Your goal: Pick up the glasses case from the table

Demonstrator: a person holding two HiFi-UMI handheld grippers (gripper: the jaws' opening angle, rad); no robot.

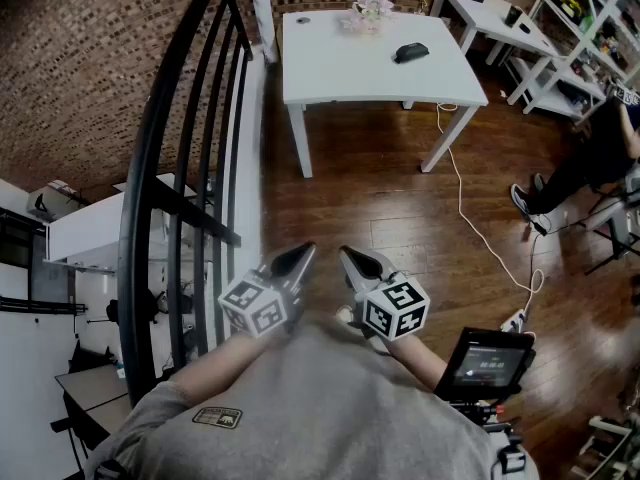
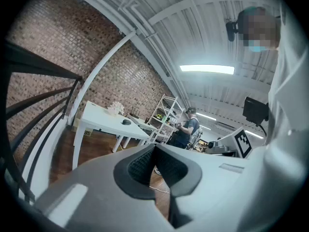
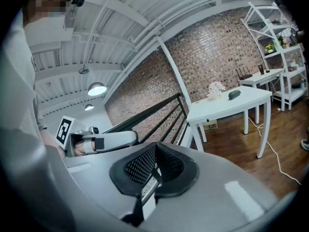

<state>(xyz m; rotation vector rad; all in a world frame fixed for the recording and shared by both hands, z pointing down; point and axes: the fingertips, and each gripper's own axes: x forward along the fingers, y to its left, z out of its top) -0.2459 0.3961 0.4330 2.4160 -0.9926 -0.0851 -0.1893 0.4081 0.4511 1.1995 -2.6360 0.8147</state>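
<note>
The left gripper is shut, its ribbed pads pressed together with nothing between them. The right gripper looks shut too: its pads meet at the tips and hold nothing, though a thin slit shows lower down, so the closure may not be complete along the whole length. In the head view both grippers are held close to the person's chest, side by side and a little apart. Their tips point ahead over the wood floor and touch nothing.

The case, a small dark oval, lies on the white counter, well ahead of the grippers. It sits in the counter's right half, back from the near edge, with bare top on every side of it. Flowers stand near the far edge, to the left of the case and apart from it.

A black railing runs along the left, just beside the left gripper, and reaches toward the counter's left edge. The floor between the grippers and the counter lies open. A white cable trails from near the counter's right front leg across the boards to the right. A seated person is well off to the right, and a second counter stands near the first one's far right corner
</note>
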